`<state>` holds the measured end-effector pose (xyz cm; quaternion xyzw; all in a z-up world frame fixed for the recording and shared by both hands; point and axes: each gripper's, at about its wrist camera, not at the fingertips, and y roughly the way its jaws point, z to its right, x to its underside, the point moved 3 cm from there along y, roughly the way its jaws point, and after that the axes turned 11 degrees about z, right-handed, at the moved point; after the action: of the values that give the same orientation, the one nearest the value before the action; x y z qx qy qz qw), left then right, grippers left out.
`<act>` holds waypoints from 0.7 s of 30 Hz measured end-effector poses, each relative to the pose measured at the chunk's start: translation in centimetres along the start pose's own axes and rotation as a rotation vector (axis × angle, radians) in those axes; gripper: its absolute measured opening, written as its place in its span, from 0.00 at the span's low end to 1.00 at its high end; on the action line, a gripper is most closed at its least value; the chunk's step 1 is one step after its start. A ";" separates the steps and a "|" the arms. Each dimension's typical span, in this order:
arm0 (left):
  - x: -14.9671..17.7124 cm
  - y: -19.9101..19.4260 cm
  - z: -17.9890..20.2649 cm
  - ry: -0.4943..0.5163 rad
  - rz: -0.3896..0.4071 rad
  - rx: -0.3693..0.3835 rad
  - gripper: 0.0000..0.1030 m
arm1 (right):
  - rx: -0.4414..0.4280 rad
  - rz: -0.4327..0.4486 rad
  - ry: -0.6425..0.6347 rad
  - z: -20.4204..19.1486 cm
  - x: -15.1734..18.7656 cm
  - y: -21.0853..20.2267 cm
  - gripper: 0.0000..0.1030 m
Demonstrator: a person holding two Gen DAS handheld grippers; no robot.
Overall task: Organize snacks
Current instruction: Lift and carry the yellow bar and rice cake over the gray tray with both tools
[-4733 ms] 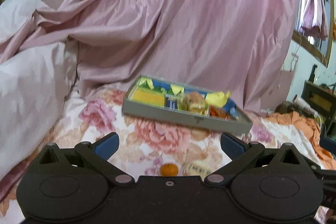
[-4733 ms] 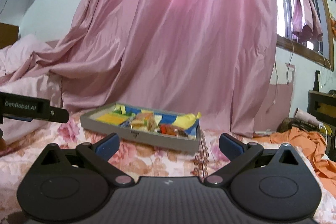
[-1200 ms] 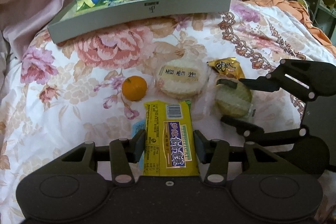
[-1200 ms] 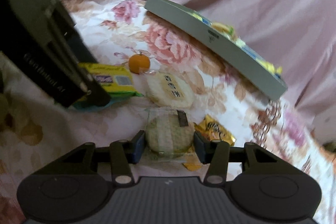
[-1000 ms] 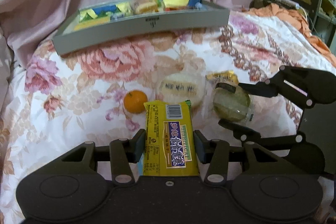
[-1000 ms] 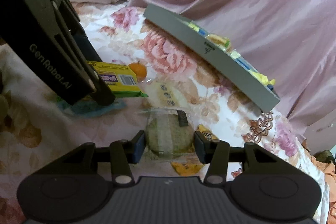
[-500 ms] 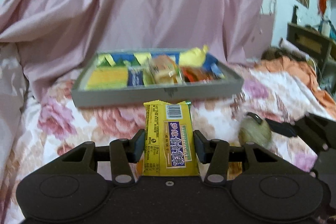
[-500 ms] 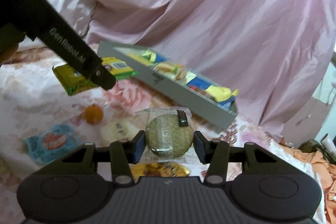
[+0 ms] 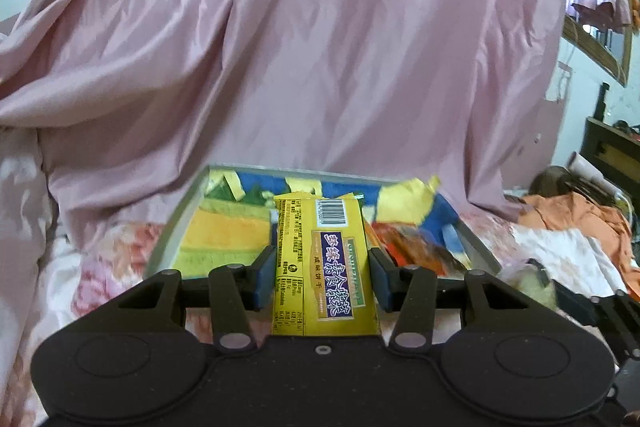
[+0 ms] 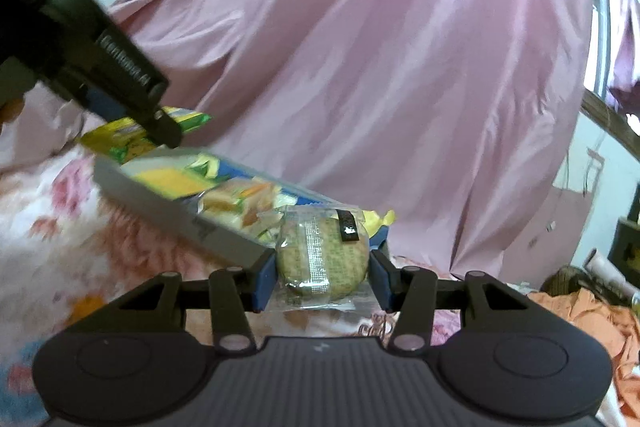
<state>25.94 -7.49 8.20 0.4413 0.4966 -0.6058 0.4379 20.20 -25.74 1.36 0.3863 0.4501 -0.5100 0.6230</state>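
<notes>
My left gripper [image 9: 322, 277] is shut on a yellow biscuit packet [image 9: 323, 259] that sticks out forward, raised in front of the grey snack tray [image 9: 168, 231]. The tray holds several yellow, blue and orange packets. My right gripper [image 10: 322, 277] is shut on a round greenish cake in a clear wrapper [image 10: 322, 261], held above the bed near the tray [image 10: 160, 201]. In the right wrist view the left gripper's finger [image 10: 132, 87] and its yellow packet [image 10: 116, 137] hang at the upper left, over the tray's far end. The right gripper's fingers [image 9: 576, 301] show at the lower right of the left wrist view.
A floral bedsheet [image 9: 104, 267] covers the bed under the tray. A pink curtain [image 9: 320, 47] hangs right behind it. Orange cloth [image 9: 576, 215] and dark furniture [image 9: 612, 151] lie to the right. An orange fruit [image 10: 86, 305] and a blue packet [image 10: 24, 375] show blurred on the sheet at the lower left.
Both grippers have risen from the bed with their snacks and come closer to the tray, tilting up toward level. The loose snacks on the sheet have dropped out of the left wrist view.
</notes>
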 end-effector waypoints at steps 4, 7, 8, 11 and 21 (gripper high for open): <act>-0.8 2.2 -0.7 -0.016 0.006 -0.022 0.49 | 0.020 0.020 0.038 0.8 -0.5 1.4 0.52; -1.1 3.8 -1.5 -0.046 0.007 -0.041 0.49 | 0.024 0.026 0.066 1.1 -0.4 2.5 0.52; -1.2 4.3 -1.6 -0.051 0.007 -0.047 0.49 | 0.025 0.028 0.074 1.2 -0.5 2.8 0.52; -0.9 5.7 -2.0 -0.053 -0.007 -0.060 0.49 | 0.033 0.035 0.105 1.3 -0.4 4.0 0.52; 1.2 9.3 -2.6 -0.060 -0.065 -0.092 0.49 | 0.025 0.022 0.182 1.5 0.9 6.9 0.52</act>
<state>34.96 -6.17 4.76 0.3858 0.5245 -0.6094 0.4524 27.29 -26.10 1.12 0.4438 0.4940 -0.4715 0.5803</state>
